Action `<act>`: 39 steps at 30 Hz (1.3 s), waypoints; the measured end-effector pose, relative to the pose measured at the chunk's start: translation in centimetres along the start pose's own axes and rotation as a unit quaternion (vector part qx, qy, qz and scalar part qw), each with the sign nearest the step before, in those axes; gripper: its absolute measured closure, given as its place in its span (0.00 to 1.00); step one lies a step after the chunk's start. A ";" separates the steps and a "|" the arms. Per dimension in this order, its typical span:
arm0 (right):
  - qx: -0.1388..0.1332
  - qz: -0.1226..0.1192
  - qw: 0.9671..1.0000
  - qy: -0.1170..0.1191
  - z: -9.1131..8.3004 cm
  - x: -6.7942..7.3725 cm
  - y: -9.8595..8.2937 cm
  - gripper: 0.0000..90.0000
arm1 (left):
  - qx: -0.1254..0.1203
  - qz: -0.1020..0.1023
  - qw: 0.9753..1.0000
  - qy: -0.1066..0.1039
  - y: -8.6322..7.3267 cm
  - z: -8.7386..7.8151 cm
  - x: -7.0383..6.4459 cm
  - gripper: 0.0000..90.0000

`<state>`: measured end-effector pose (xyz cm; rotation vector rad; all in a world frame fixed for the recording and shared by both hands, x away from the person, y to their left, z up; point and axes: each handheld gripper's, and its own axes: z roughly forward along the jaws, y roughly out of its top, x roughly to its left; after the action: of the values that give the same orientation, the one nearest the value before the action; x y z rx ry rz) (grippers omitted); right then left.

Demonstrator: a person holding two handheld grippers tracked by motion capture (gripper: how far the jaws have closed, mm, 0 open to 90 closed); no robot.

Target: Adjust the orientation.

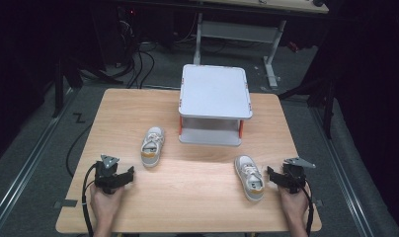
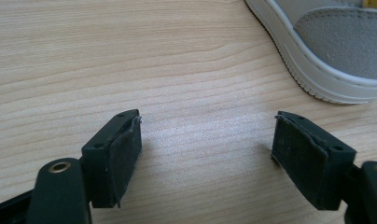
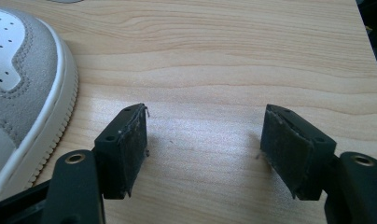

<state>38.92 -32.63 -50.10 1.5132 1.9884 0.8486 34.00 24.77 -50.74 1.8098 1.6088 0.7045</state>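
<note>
Both claws are wide and hold nothing. The left gripper [image 1: 130, 176] sits lower left, the right gripper [image 1: 270, 174] lower right, just beside one shoe [image 1: 250, 177]. The other shoe [image 1: 152, 145] lies mid-frame, near the shelf [image 1: 215, 91]. Maybe the shoes go there; each should be pinched at the sides.

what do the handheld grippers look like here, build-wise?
Both the left gripper and right gripper are black, each with a grey three-cornered plate on top and a trailing black cable. Jaws are blocky, with dark worn pads and brass-rimmed screw holes. Forearms are bare.
</note>
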 end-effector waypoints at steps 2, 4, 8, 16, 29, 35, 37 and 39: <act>0.000 0.000 1.000 0.000 0.0 0.0 0.0 0.35 | 0.000 0.001 1.000 0.000 0.0 0.0 0.0 0.27; 0.000 0.000 1.000 0.000 0.0 0.0 0.0 0.35 | 0.000 0.001 1.000 -0.001 0.0 0.0 0.0 0.27; 0.000 0.000 1.000 0.000 0.0 0.0 0.0 0.35 | 0.000 -0.001 1.000 -0.002 0.0 0.0 0.0 0.27; 0.000 0.000 1.000 -0.001 0.0 0.0 0.0 0.35 | -0.020 -0.056 0.997 -0.050 -0.2 -0.2 1.2 0.27; 0.001 0.002 1.000 -0.002 0.0 0.0 0.0 0.34 | -0.018 -0.045 0.998 -0.036 -0.1 -0.3 1.1 0.35; 0.001 0.001 1.000 -0.001 0.0 0.0 0.0 0.34 | -0.026 -0.053 0.997 -0.048 -0.1 -0.8 1.4 0.35; 0.001 0.001 1.000 -0.001 0.0 0.0 0.0 0.34 | -0.026 -0.043 0.998 -0.047 0.1 -1.1 1.2 0.36; 0.001 0.001 1.000 -0.001 0.0 0.0 0.0 0.35 | -0.026 -0.037 0.998 -0.051 0.2 -1.3 1.0 0.37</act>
<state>38.96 -32.63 -50.09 1.5166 1.9872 0.8465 33.31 25.92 -49.73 1.7129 1.5667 0.6055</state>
